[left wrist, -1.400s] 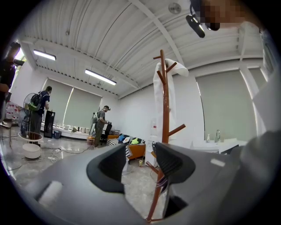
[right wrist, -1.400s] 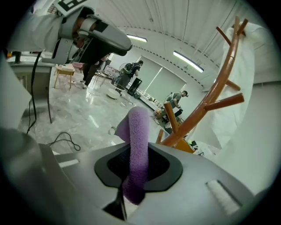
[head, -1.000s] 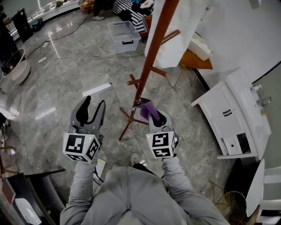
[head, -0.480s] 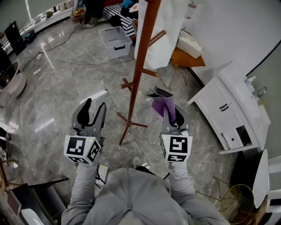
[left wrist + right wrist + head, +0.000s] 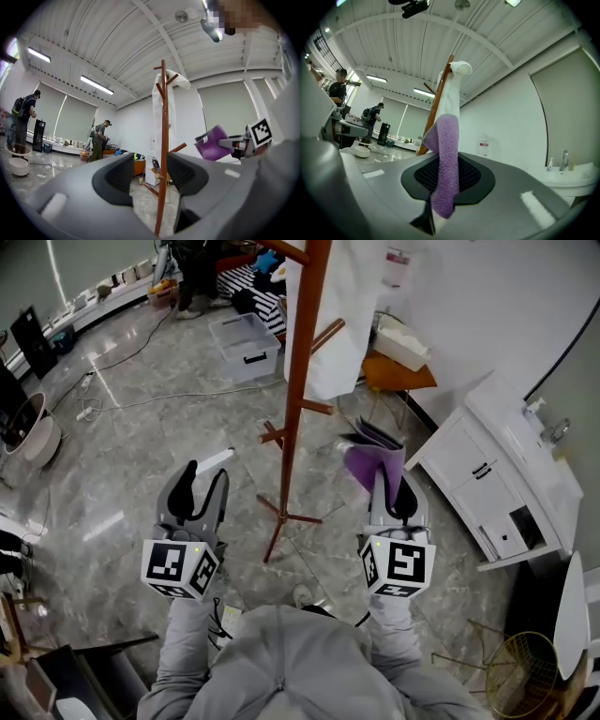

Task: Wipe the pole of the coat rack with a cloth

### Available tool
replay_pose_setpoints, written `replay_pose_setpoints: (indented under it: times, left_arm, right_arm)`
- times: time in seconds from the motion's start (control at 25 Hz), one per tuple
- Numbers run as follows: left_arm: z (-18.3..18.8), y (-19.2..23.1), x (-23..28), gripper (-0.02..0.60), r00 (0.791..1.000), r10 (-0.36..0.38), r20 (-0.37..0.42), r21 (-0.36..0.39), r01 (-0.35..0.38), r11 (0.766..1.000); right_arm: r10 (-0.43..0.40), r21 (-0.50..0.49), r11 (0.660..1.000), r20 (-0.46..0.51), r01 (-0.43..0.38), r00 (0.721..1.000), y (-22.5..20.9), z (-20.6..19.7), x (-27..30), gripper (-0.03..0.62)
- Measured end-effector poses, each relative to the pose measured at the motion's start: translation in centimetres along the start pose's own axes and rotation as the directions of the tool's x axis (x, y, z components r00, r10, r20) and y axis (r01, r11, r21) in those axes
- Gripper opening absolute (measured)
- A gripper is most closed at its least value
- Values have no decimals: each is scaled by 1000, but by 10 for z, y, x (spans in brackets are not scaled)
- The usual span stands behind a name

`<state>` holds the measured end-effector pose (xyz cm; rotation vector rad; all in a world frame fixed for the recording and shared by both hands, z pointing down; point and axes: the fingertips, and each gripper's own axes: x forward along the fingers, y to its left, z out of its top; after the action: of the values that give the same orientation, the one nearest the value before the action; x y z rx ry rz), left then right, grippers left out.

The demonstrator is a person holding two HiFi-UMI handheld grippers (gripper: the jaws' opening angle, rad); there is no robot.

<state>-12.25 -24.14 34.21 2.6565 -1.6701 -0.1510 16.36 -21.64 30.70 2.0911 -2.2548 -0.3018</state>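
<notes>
The reddish-brown coat rack pole [image 5: 298, 381] stands between my two grippers, with a white coat [image 5: 339, 315] hung near its top. My right gripper [image 5: 387, 486] is shut on a purple cloth [image 5: 374, 459], held to the right of the pole and apart from it. In the right gripper view the purple cloth [image 5: 446, 159] sticks up between the jaws, with the pole [image 5: 433, 112] behind it. My left gripper [image 5: 206, 476] is open and empty, left of the pole. In the left gripper view the pole [image 5: 162, 140] shows through the gap between the jaws, farther off.
A white sink cabinet [image 5: 494, 474] stands at the right by the wall. Behind the rack are an orange stool [image 5: 397, 376] and a clear plastic bin [image 5: 245, 334]. A wire basket [image 5: 515, 676] is at lower right. People [image 5: 99, 138] stand far off, and cables lie on the floor.
My right gripper has carried the purple cloth to the right, away from the lower pole where it was a second ago. The left gripper has barely moved.
</notes>
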Motion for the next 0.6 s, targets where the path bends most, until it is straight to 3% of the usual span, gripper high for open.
replay_pose_setpoints:
  times: [0.6]
  left_arm:
    - [11, -2, 5, 230, 1000, -17, 15, 41, 17, 999]
  right_arm:
    - [-14, 69, 998, -4, 14, 1000, -3, -13, -1, 54]
